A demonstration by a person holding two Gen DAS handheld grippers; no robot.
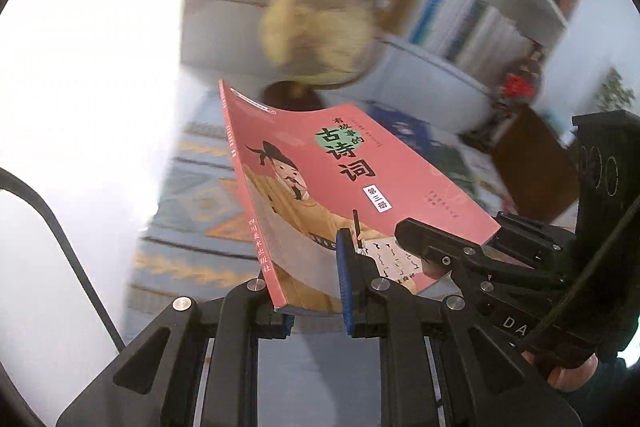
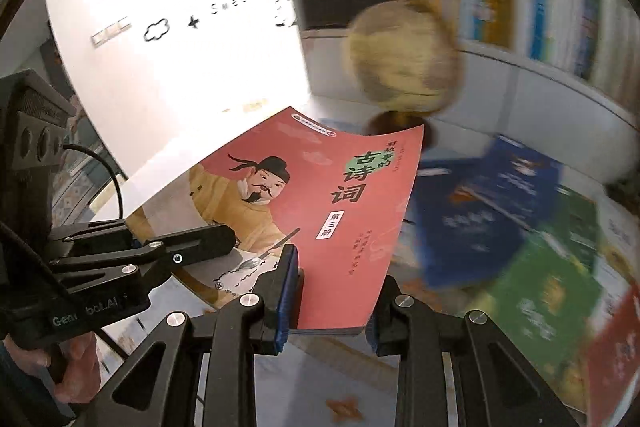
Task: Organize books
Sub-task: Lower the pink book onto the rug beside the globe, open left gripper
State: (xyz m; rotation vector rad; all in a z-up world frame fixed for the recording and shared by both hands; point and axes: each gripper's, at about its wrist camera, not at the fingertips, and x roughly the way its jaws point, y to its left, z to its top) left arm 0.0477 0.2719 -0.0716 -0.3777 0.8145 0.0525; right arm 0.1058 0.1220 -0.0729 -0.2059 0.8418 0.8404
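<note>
A red paperback book (image 1: 340,167) with a cartoon man in a yellow robe on its cover hangs tilted in the air, its far end bending up. My left gripper (image 1: 316,307) is shut on its near edge beside the spine, blue pads pressing both faces. My right gripper (image 2: 328,311) is shut on the same book (image 2: 320,195) at its near edge by the open side. Each view also shows the other gripper clamped on the book from the side. A hand holds each handle.
A yellowish globe (image 2: 404,59) on a dark base stands just beyond the book. White bookshelves (image 1: 480,19) full of upright books rise behind. A blue book (image 2: 480,211) and a green book (image 2: 548,303) lie on the patterned cloth (image 1: 192,195). A white wall (image 2: 160,27) is left.
</note>
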